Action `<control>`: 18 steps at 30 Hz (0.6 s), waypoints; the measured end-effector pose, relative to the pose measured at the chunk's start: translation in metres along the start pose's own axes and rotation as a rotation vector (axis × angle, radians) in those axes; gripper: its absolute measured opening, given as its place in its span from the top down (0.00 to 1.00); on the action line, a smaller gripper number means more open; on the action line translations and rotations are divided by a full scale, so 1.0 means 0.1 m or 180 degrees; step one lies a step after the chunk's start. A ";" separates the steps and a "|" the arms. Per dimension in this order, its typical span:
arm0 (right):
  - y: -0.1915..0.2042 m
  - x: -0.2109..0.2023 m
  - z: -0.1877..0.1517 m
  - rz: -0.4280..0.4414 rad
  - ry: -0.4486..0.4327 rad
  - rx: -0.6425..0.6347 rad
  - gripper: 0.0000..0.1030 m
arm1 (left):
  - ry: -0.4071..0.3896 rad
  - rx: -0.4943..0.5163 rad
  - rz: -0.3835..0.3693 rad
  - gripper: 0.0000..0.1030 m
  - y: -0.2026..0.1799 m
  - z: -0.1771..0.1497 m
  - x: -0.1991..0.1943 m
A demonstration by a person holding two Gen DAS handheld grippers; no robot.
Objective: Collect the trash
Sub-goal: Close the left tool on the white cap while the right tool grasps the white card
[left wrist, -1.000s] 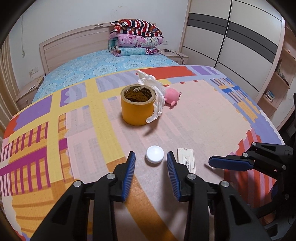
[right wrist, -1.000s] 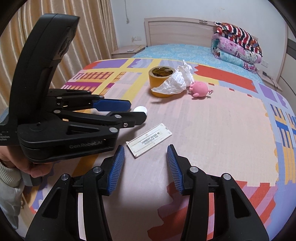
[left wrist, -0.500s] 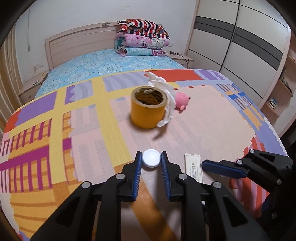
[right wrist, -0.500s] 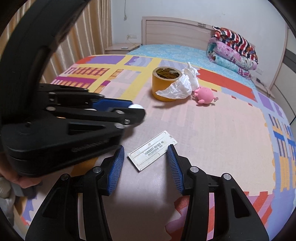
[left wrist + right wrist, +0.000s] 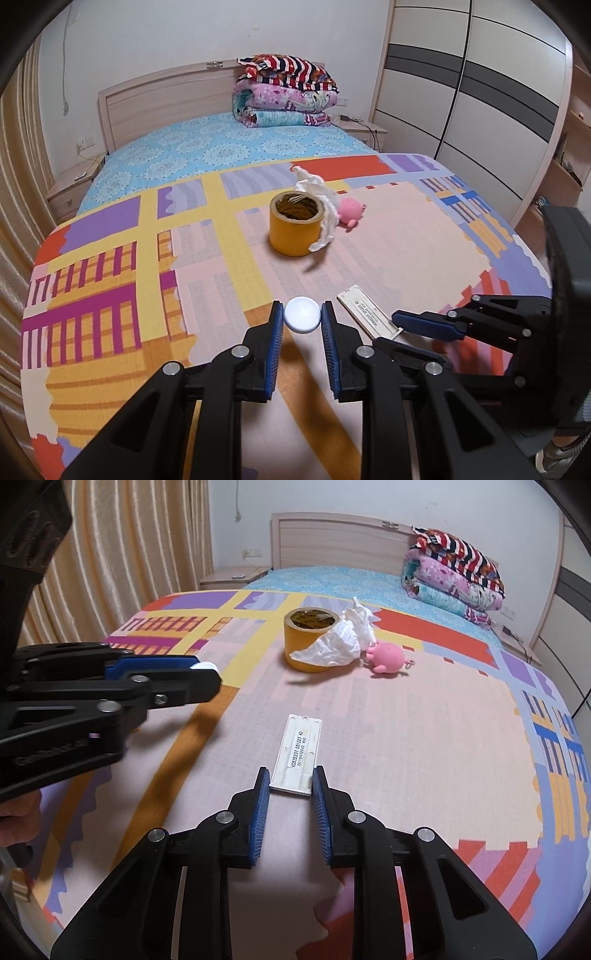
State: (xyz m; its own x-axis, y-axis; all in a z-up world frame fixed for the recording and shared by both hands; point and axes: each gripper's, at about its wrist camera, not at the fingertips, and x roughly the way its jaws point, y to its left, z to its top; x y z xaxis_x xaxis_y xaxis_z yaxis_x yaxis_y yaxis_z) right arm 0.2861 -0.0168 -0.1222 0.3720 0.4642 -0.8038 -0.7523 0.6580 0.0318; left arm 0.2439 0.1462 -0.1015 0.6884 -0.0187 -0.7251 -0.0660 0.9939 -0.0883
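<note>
Left gripper [image 5: 302, 320] at bottom centre of its own view, blue pads clamped on both sides of the white round cap [image 5: 302, 320], cap at the fingertips with a shadow on the mat below it. Same gripper [image 5: 201, 672] enters the right wrist view from the left edge, cap [image 5: 207, 666] poking out past its tip.

Right gripper [image 5: 290, 779] at bottom centre of its view, jaws closing, pads touching both long edges of the near end of the white plastic strip [image 5: 297, 751]. Strip runs away from the tips toward frame centre, printed label facing up. In the left wrist view the strip [image 5: 365, 312] sits lower right of centre, the right gripper [image 5: 400, 319] meeting its near end.

Colourful patchwork mat [image 5: 424, 720] covers the bed end. Yellow tape roll [image 5: 312, 638] stands upright above centre, crumpled white tissue [image 5: 341, 642] draped against its right side, pink toy [image 5: 386, 657] touching the tissue further right. Folded quilts [image 5: 454, 576] stacked upper right by the headboard [image 5: 332, 535]. Curtain [image 5: 129, 554] upper left.
</note>
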 end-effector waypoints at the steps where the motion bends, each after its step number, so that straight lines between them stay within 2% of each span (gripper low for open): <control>1: -0.01 -0.01 -0.01 0.0006 -0.0001 0.0014 0.77 | -0.0008 0.0004 0.0006 0.80 -0.02 0.00 -0.02; 12: -0.03 -0.28 -0.15 0.0035 -0.0097 0.0033 0.77 | -0.0111 0.0002 0.0003 0.80 -0.23 -0.18 -0.39; 18: 0.03 -0.56 -0.25 0.0031 -0.0224 -0.0036 0.77 | -0.0166 0.0053 0.0005 0.80 -0.41 -0.29 -0.61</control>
State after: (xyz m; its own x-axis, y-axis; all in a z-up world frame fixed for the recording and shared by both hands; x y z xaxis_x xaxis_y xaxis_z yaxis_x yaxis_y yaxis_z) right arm 0.2494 -0.0558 -0.0917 0.4016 0.5113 -0.7598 -0.7621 0.6466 0.0323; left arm 0.1836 0.1033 -0.0739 0.7251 -0.0118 -0.6886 -0.0554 0.9956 -0.0753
